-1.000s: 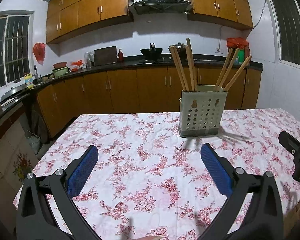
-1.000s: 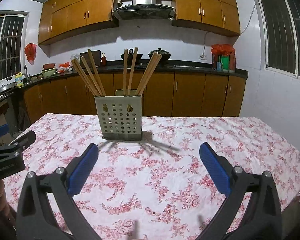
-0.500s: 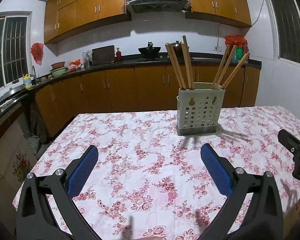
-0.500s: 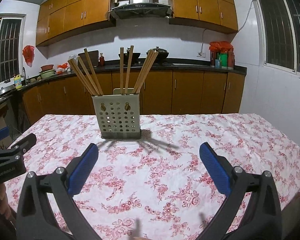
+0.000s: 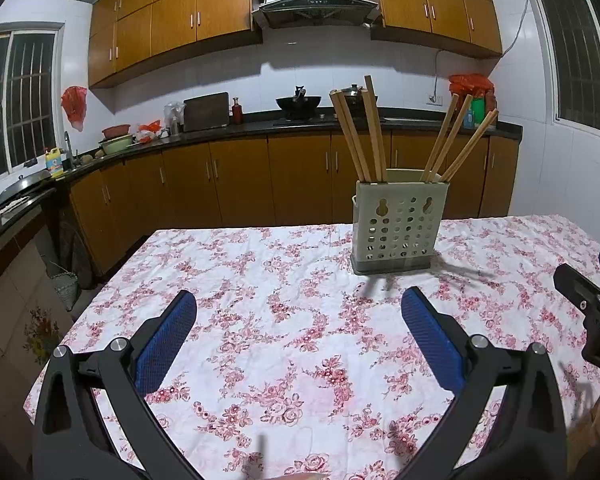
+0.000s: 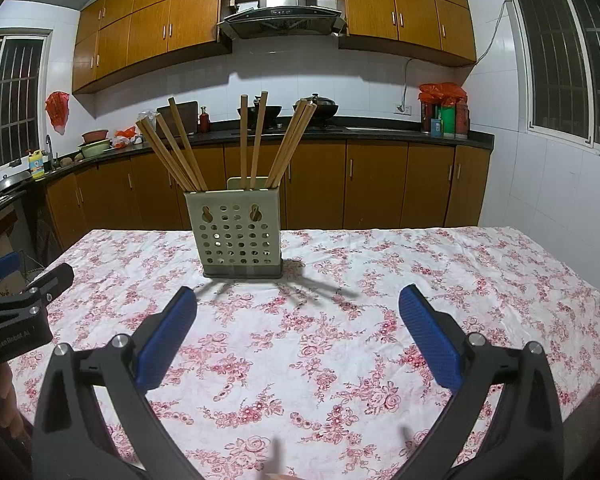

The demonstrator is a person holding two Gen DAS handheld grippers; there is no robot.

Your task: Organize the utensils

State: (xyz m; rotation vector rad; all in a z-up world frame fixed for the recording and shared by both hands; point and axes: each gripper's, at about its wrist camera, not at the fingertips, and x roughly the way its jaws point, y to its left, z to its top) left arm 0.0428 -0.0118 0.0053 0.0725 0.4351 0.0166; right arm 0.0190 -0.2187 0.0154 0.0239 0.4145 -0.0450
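Both tools drawn back, holder full of chopsticks

From left to right: the left tool hangs low over the floral-clothed counter, blue pads spread wide and holding nothing; compared with a second ago the perforated holder sits slightly lower and larger in its view, a small shift of aim with the tool well short of it. The chopsticks stand fanned in the holder, none lying on the cloth, which suggests the sorting is about finished. The right tool is likewise agape and empty, level over the near edge and pointed at the holder, which has drifted lower in its view too.
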